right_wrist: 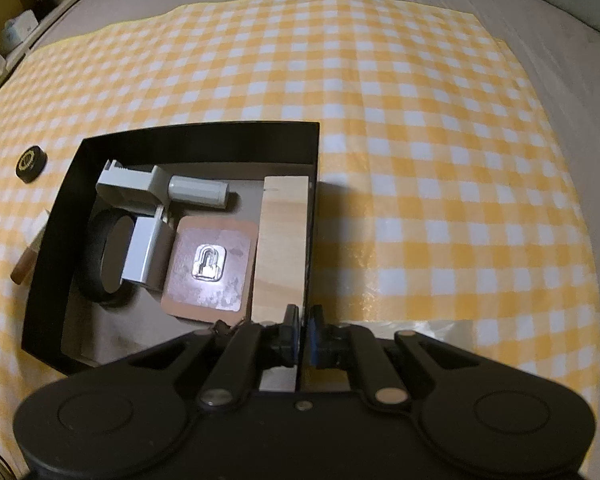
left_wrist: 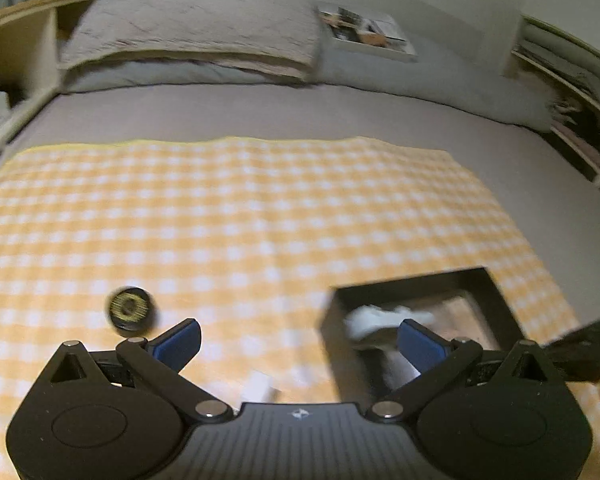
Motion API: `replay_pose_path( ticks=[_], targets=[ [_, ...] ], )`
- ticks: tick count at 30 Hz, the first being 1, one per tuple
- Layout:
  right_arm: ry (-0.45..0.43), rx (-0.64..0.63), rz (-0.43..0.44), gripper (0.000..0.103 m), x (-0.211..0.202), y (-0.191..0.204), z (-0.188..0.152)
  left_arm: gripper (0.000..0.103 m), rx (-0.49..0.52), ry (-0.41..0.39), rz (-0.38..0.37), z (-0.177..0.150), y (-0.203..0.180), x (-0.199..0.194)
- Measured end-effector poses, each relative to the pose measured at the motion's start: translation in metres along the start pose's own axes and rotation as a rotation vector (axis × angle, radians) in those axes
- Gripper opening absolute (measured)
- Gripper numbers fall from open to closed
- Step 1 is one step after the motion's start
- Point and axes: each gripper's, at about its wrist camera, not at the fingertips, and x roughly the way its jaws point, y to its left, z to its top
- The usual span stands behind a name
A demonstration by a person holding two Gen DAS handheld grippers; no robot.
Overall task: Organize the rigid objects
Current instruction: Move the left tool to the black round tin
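- The left tool [left_wrist: 296,340] hangs wide open and empty over a yellow checked cloth [left_wrist: 260,208] spread on a bed [left_wrist: 260,112].
- The right tool [right_wrist: 303,330] is pinched closed on the right wall of a black box [right_wrist: 314,152].
- Inside the box lie a wooden block [right_wrist: 282,240], a copper-coloured plate [right_wrist: 210,264], white plastic parts [right_wrist: 140,188] and a black ring [right_wrist: 96,256].
- A black disc [left_wrist: 131,311] sits on the cloth, left of the box.

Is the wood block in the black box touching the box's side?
Touching. The right wrist view shows the wood block lying flush along the black box right wall, no gap between.
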Motion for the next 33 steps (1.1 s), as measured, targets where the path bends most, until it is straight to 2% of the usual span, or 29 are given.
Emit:
replay_pose_path(
  ticks=[6, 10, 18, 21, 25, 30, 33],
  targets=[
    [0.007, -0.011, -0.014, 0.007, 0.003, 0.003, 0.002, 0.103, 0.023, -0.023, 0.114, 0.006, 0.031, 0.014],
    [0.012, 0.003, -0.002, 0.007, 0.005, 0.002, 0.003, 0.103, 0.05, -0.034, 0.153, 0.007, 0.055, 0.024],
    [0.022, 0.017, -0.002, 0.008, 0.009, -0.003, 0.006, 0.102, 0.039, -0.002, 0.267, 0.006, 0.096, 0.05],
    [0.022, 0.014, -0.002, 0.009, 0.009, -0.003, 0.005, 0.095, 0.054, 0.017, 0.306, 0.009, 0.104, 0.061],
    [0.023, 0.008, -0.002, 0.009, 0.011, -0.005, 0.006, 0.084, 0.001, 0.064, 0.303, 0.011, 0.116, 0.076],
    [0.02, -0.001, 0.014, 0.009, 0.011, -0.003, 0.005, 0.08, -0.019, 0.09, 0.321, 0.011, 0.123, 0.091],
    [0.02, -0.002, 0.015, 0.009, 0.011, -0.003, 0.006, 0.073, -0.01, 0.103, 0.338, 0.01, 0.125, 0.099]
  ],
)
